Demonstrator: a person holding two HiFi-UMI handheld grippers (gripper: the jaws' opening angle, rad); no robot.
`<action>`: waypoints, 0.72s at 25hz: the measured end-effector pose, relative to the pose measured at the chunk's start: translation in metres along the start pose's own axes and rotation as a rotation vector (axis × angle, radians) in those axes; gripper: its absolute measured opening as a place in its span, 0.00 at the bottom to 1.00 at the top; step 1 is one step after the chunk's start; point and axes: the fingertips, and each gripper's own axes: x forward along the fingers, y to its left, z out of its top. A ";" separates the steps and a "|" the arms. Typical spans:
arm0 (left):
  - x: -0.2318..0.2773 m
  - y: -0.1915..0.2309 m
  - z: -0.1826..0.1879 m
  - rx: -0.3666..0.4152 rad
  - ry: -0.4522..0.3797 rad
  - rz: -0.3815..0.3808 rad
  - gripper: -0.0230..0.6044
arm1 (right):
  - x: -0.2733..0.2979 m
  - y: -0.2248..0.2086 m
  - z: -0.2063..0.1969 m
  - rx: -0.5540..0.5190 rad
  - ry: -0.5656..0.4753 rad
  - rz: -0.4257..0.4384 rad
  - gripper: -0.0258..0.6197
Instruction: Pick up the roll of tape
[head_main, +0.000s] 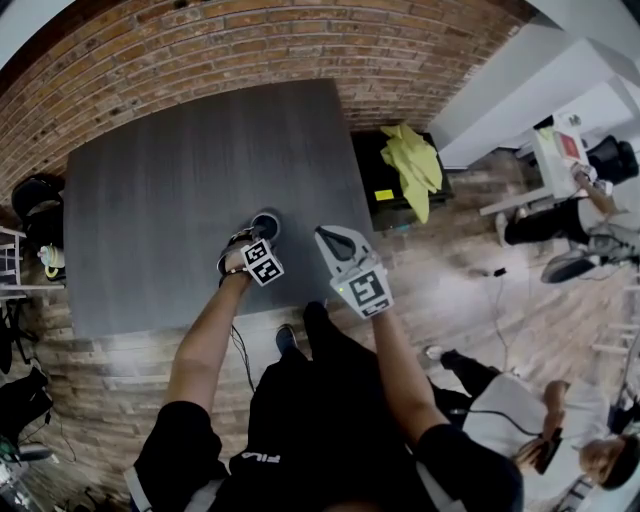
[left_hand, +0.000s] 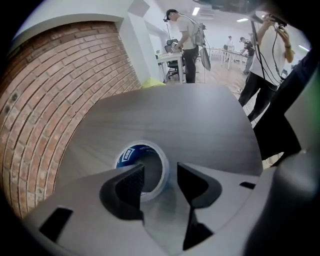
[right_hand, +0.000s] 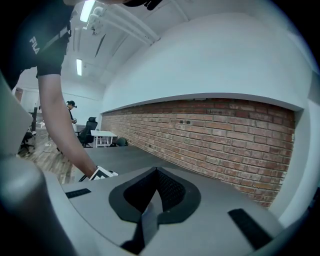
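Note:
The roll of tape lies flat on the dark grey table, near its front right corner. In the left gripper view it is a pale ring with a blue label inside. My left gripper points steeply down onto it and is open. One finger reaches into the ring's hole and the other stands outside, so the ring's wall lies between them, unpressed. My right gripper hovers just right of the roll, shut on nothing, its pads meeting.
A brick wall runs behind the table. On the floor to the right stands a black case with a yellow cloth on it. People stand further right. A dark chair is at the left edge.

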 end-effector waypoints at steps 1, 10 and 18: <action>0.002 -0.001 0.000 0.014 0.012 -0.002 0.36 | 0.000 -0.001 0.000 0.005 -0.001 -0.001 0.05; 0.012 -0.007 0.000 0.057 0.057 -0.002 0.22 | -0.004 -0.009 -0.002 0.008 0.011 -0.015 0.05; 0.015 -0.006 -0.001 0.065 0.062 0.009 0.14 | -0.006 -0.006 -0.007 0.021 0.015 -0.021 0.05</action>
